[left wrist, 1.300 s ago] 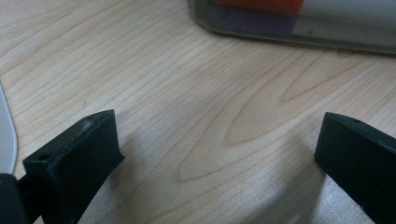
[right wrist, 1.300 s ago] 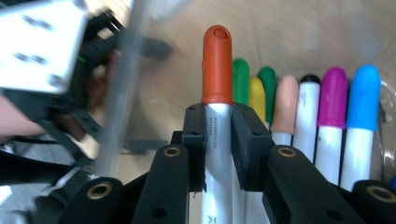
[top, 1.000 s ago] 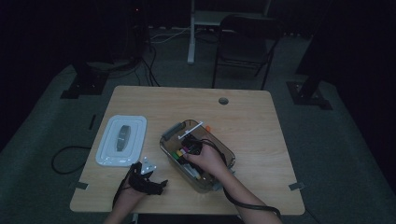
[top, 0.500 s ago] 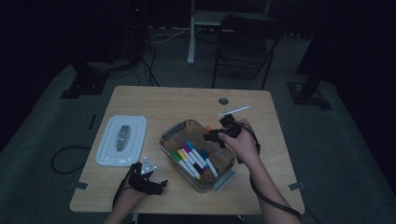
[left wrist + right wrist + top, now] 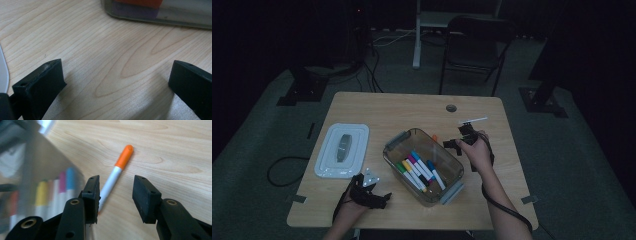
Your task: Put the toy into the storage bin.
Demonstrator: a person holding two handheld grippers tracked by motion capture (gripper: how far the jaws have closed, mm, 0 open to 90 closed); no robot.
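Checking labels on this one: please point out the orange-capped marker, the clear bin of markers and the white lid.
orange-capped marker (image 5: 124,158), right gripper view, on its orange cap.
clear bin (image 5: 452,189), high view, on the grey handle at its near end.
white lid (image 5: 328,159), high view, on its flat top left of the handle.

The table (image 5: 392,107) is pale wood or wood-look laminate, its grain running in long streaks and ovals, smooth with a soft sheen. The bin (image 5: 398,152) beside the markers is clear, slightly smoky plastic, glossy, with grey plastic latches. The orange-capped marker (image 5: 115,173) has a smooth white plastic barrel and a satin orange cap. The lid (image 5: 342,150) looks like pale, smooth plastic, though the dim high view leaves its finish uncertain. The right gripper (image 5: 116,197) has matt black, faintly grainy jaw blocks with brass-coloured metal insets; the left gripper (image 5: 116,87) shows the same dull black.
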